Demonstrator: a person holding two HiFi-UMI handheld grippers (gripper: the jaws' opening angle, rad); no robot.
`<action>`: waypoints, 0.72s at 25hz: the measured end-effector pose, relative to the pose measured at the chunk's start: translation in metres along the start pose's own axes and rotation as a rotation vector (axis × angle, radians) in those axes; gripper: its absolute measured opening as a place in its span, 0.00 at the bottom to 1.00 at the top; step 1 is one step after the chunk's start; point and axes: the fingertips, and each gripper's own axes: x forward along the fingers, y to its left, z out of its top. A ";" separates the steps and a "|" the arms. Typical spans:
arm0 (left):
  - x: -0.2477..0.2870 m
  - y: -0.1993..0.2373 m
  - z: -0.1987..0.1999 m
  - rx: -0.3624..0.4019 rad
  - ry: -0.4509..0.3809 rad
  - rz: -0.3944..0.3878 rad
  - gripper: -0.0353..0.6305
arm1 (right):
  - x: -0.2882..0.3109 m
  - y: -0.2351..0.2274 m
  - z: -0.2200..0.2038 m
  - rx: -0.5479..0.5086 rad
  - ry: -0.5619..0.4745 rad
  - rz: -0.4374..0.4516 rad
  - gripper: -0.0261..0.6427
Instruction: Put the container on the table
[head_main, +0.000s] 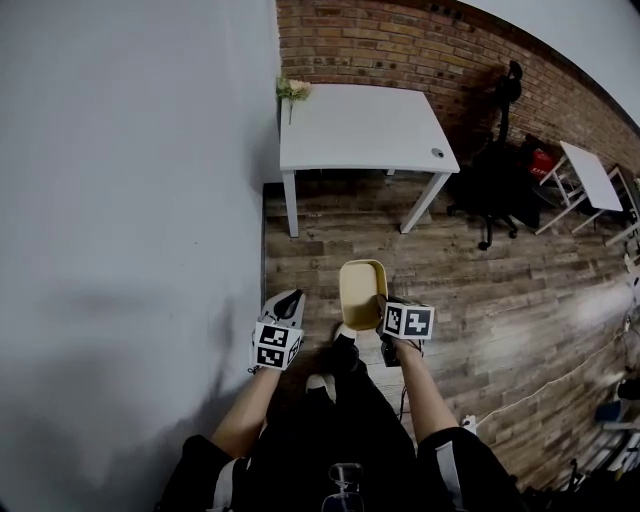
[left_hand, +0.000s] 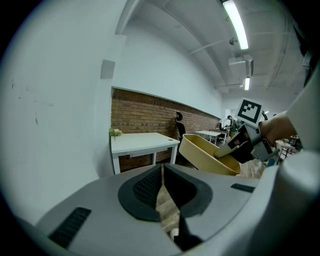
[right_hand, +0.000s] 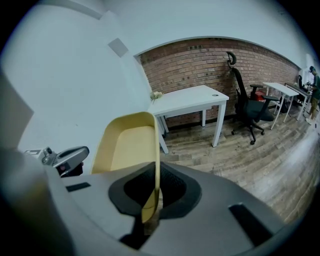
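A pale yellow rectangular container (head_main: 362, 293) hangs in the air above the wooden floor, with my right gripper (head_main: 383, 303) shut on its near right rim. In the right gripper view the container (right_hand: 129, 145) stands up from between the jaws of my right gripper (right_hand: 151, 197), its wall pinched in them. My left gripper (head_main: 288, 305) is to the container's left, apart from it, shut with nothing in it. In the left gripper view my left gripper (left_hand: 162, 187) has its pads together and the container (left_hand: 205, 155) shows at the right. The white table (head_main: 362, 128) stands ahead against the brick wall.
A small flower vase (head_main: 291, 93) is on the table's far left corner and a small round object (head_main: 437, 153) on its right edge. A black office chair (head_main: 495, 180) is right of the table, with another white table (head_main: 592, 174) further right. A grey wall (head_main: 130, 200) runs along my left.
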 end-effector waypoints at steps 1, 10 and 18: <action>0.005 0.002 0.000 -0.002 0.004 0.003 0.09 | 0.006 -0.002 0.003 0.000 0.003 0.003 0.08; 0.068 0.051 0.021 0.004 0.024 0.040 0.09 | 0.073 -0.009 0.067 -0.001 0.008 0.041 0.08; 0.139 0.085 0.067 0.001 0.009 0.088 0.09 | 0.121 -0.034 0.153 -0.015 0.004 0.069 0.08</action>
